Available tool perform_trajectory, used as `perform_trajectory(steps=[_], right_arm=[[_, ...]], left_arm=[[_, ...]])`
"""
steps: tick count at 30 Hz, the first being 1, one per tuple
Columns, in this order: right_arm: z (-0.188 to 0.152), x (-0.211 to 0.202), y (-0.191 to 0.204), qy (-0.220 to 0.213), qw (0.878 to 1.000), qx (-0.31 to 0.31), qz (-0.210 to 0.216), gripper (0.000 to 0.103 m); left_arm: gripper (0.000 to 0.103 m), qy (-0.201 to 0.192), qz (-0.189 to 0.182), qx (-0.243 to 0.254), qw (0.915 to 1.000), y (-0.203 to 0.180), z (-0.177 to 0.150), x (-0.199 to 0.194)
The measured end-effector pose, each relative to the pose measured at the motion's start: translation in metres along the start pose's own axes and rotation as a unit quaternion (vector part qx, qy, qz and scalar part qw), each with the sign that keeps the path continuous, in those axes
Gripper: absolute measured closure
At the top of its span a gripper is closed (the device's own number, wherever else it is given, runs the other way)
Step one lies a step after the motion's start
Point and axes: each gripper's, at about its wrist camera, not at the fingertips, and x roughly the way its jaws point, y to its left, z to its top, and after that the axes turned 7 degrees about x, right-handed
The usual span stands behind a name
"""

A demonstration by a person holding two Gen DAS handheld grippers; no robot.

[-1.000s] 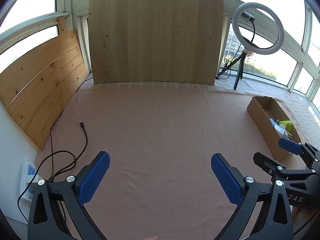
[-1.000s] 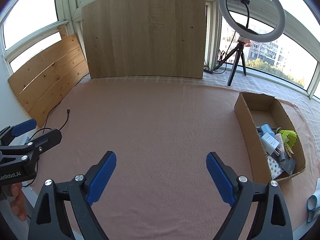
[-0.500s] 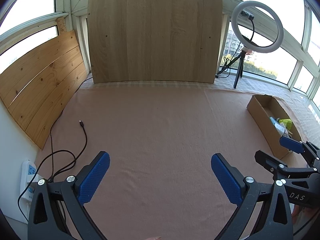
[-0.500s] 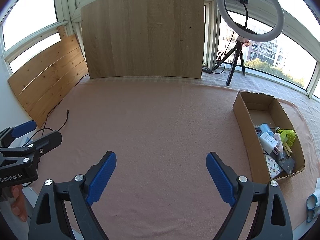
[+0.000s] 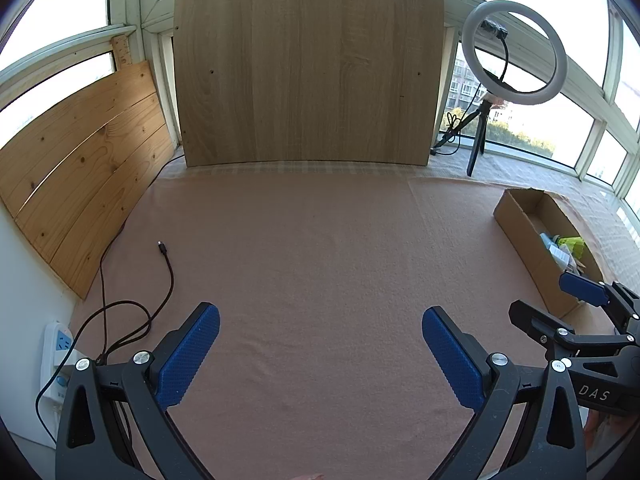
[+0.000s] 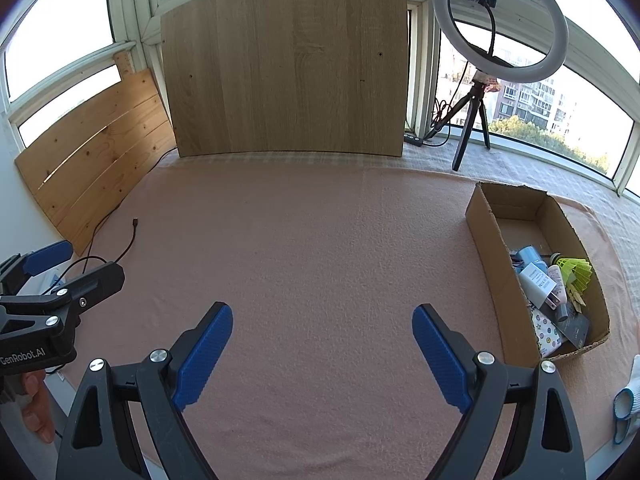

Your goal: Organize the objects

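A cardboard box [image 6: 486, 236] sits at the right of the pink cloth, also seen in the left wrist view [image 5: 520, 232]. It holds several small items: a yellow-green shuttlecock [image 6: 574, 270], a white charger [image 6: 534, 284], a blue item [image 6: 526, 255] and a patterned packet [image 6: 546, 334]. My left gripper [image 5: 320, 344] is open and empty over the cloth near the front edge. My right gripper [image 6: 322, 340] is open and empty, left of the box. Each gripper shows at the edge of the other's view.
A black cable [image 5: 168, 268] and a white power strip [image 5: 56, 354] lie at the front left. Wooden boards [image 5: 308, 72] stand at the back and left. A ring light on a tripod [image 6: 500, 28] stands at the back right. A white cloth item [image 6: 626, 404] lies at the far right edge.
Both views have shifted very slightly. The box sits a little further left in the right wrist view. Both grippers stay open and empty.
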Motion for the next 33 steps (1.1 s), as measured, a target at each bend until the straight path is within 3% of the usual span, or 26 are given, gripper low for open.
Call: perform_trajectory(steps=[33], right_arm=[[0.002,0.011,-0.005,0.01,1.0,0.005,-0.003,0.014]], left_arm=[[0.0,0.005,-0.011,0.01,0.9999,-0.003,0.002,0.016]])
